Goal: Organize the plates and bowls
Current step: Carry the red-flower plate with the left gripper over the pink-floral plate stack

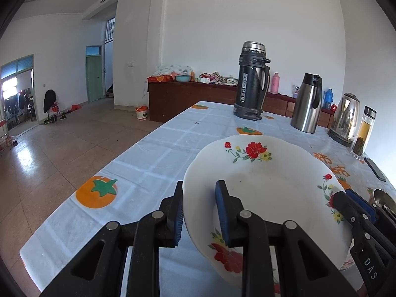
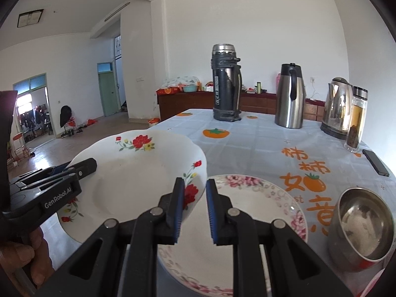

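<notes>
White walls and a tiled floor surround a desk covered with a pale blue checked cloth printed with orange persimmons. Red-flowered plate, a deep white dish, is held tilted above the cloth between the two tools. Left hand-held gripper has its blue-padded jaws on either side of the plate's left rim, one pad outside and one inside; they appear to pinch the rim, though contact is hard to confirm from the left wrist view. Right hand-held gripper straddles the plate's right rim in the right wrist view: the left pad lies against the inner face near a red flower, while the other pad stands apart from the rim, so the jaws are parted and not clamped. Pink-flowered plate lies flat on the desk just below and to the right of the raised dish, partly under the right tool. Steel bowl sits near that plate's right side, holding some whitish residue. Farther back stand a black thermos, a steel carafe, an electric kettle and a tea bottle, with a phone lying close to the bottle. Behind the desk runs a dark wooden sideboard
</notes>
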A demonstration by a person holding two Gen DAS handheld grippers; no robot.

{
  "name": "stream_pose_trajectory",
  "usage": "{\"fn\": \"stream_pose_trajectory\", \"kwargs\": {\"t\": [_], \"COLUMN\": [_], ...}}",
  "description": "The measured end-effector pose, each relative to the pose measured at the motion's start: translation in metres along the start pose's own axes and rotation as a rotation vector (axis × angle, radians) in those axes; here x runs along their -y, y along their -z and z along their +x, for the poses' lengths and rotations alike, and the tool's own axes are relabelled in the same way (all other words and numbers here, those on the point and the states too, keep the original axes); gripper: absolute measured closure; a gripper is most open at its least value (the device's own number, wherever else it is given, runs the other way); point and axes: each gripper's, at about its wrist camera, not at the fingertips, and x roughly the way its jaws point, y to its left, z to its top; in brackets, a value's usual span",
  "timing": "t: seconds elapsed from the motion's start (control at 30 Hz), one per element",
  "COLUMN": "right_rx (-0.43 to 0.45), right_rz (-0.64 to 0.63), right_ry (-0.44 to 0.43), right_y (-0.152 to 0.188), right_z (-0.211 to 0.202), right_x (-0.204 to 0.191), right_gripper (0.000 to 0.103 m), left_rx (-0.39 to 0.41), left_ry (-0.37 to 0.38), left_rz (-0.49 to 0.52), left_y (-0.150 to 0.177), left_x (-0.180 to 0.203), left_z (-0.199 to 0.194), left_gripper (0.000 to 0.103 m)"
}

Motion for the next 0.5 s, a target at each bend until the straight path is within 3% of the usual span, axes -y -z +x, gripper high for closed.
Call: {"fn": "stream_pose_trajectory", "kwargs": {"t": [0.5], "right_rx": [0.02], "right_rz": [0.054], "right_ry": [0.075], "right_y": [0.003], "right_z": [-0.013], "right_x": [0.037], "right_gripper": [0.085], "left_rx": [0.001], "left_ry": [0.055], "left_rz": [0.03], "left_y": [-0.003], "left_x": [0.039], "left_z": [0.005], "left_gripper": [0.076]}}
